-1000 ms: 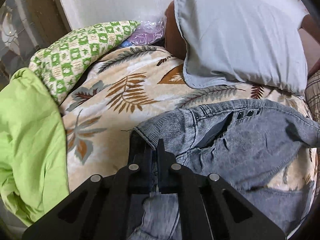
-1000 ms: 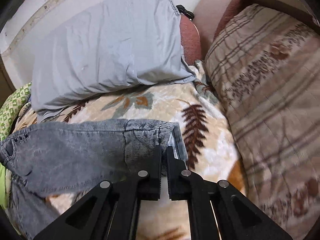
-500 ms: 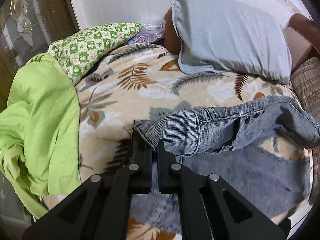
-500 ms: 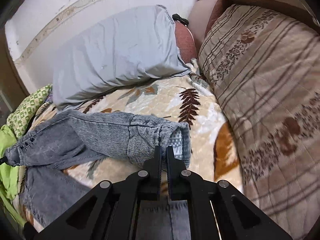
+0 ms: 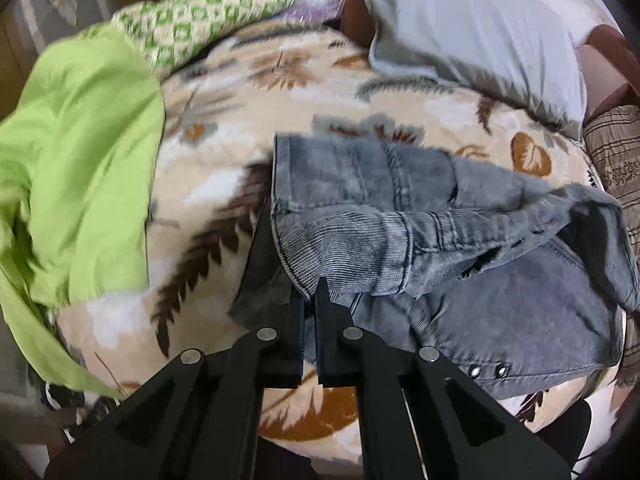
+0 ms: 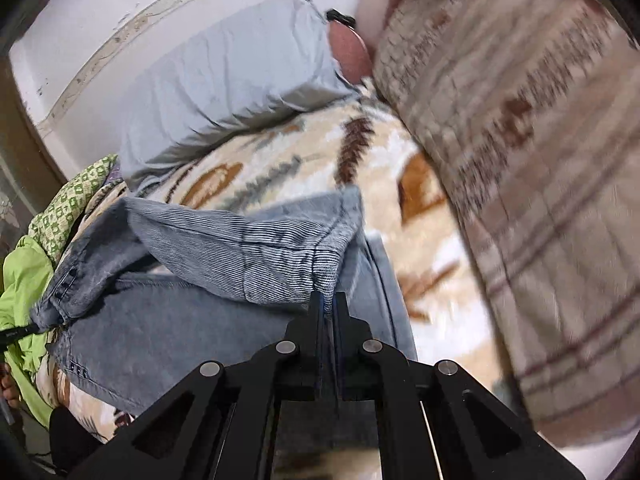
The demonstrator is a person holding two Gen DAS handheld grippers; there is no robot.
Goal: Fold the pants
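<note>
Grey denim pants [image 5: 480,280] lie on a leaf-patterned blanket [image 5: 248,92], partly doubled over themselves. My left gripper [image 5: 310,292] is shut on a ribbed waistband corner [image 5: 320,252] at the pants' left side. In the right wrist view the pants [image 6: 180,320] stretch to the left, and my right gripper [image 6: 328,300] is shut on the other ribbed waistband corner [image 6: 292,268]. The held band hangs above the lower denim layer. Snap buttons [image 5: 488,370] show near the lower hem.
A grey pillow [image 5: 480,28] lies at the head of the bed. A bright green cloth [image 5: 80,152] and a green checked cloth [image 5: 200,20] are piled at the left. A brown striped cushion [image 6: 520,140] rises at the right. The blanket edge is near the bottom.
Both grippers have pulled the waistband toward the near edge of the bed, folding the upper part over the lower denim. The pillow now sits farther away in both views.
</note>
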